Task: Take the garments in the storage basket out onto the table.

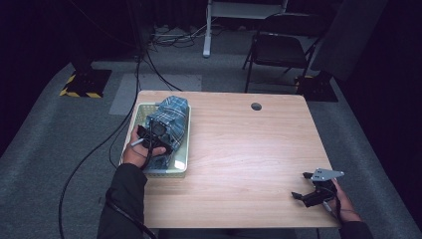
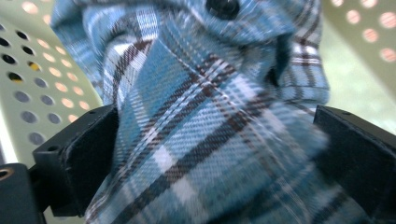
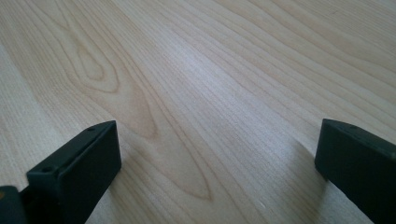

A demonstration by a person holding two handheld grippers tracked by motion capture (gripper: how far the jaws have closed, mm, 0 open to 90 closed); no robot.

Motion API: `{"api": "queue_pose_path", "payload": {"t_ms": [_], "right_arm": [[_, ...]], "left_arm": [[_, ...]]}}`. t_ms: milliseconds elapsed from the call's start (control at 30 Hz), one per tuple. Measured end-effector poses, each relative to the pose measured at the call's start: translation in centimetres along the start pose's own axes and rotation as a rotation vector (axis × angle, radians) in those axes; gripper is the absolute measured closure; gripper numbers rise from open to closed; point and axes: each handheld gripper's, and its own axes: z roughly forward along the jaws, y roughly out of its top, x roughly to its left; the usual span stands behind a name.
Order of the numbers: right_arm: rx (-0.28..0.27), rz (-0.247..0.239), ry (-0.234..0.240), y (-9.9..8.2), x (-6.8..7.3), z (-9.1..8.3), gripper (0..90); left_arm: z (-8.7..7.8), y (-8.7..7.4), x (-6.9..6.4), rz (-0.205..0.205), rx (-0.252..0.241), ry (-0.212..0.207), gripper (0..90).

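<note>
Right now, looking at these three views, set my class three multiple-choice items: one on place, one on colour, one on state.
1. Where does the plaid cloth lie?
A. in the perforated basket
B. on the chair
C. on the floor

2. What is the cloth's main colour?
A. red
B. blue
C. yellow

3. How stands the right gripper?
A. shut on the cloth
B. shut on a cup
C. open over the bare table

Key: 1 A, the basket walls surround it; 2 B, blue plaid with dark stripes; 3 C, its jaws stand wide apart above wood, while the left gripper straddles the cloth.

Plaid shirt [image 2: 210, 130] blurred, cut off; tool grip perhaps incomplete.
</note>
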Motion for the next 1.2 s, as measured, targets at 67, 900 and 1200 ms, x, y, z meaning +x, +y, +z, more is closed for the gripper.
{"api": "queue_pose_path", "payload": {"t_ms": [67,900,1200], "right_arm": [[0.0,0.0,0.0,0.0,0.0,0.0,0.3],[0.0,0.0,0.0,0.0,0.0,0.0,0.3],[0.0,0.0,0.0,0.0,0.0,0.0,0.3]], "left_arm": [[0.3,0.0,0.1,-0.011,0.002,-0.005,2.6],[2.5,0.1,-0.1,-0.035,0.063,-0.021,0.9],[3.0,0.0,-0.3,-0.051,0.071,-0.013,0.3]]}}
